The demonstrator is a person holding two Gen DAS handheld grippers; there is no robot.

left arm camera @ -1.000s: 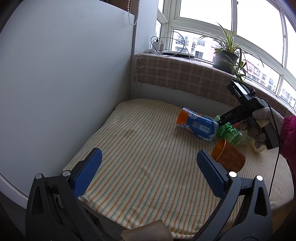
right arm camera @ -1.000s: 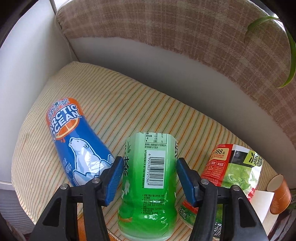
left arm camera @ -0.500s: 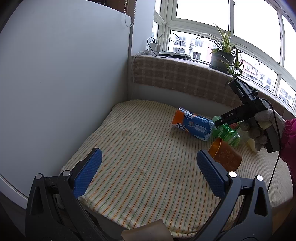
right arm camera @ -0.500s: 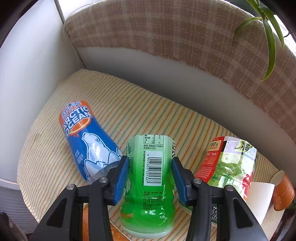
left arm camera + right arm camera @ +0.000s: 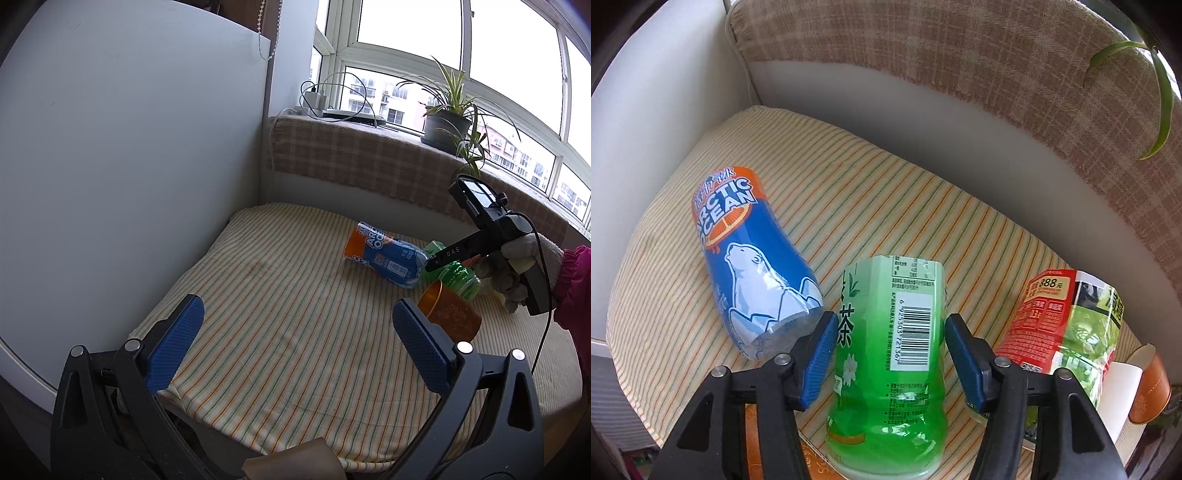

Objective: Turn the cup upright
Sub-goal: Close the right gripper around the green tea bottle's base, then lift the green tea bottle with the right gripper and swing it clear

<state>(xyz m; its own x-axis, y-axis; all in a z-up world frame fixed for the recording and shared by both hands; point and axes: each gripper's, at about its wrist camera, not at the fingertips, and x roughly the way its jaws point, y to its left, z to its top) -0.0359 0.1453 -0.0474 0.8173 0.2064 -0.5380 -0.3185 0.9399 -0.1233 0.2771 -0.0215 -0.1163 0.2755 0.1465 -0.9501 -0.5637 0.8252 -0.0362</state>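
Left wrist view alone shows the orange cup [image 5: 448,312] on its side on the striped cushion [image 5: 280,306], beside the spread left gripper [image 5: 299,341]; right view shows the right gripper [image 5: 890,354] spread astride the green bottle [image 5: 890,365], not pinching.

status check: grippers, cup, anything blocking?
Left gripper open, empty. Right gripper open, straddling green bottle. Copper cup on its side, untouched. Blue bottle and green bottle lie close behind it.
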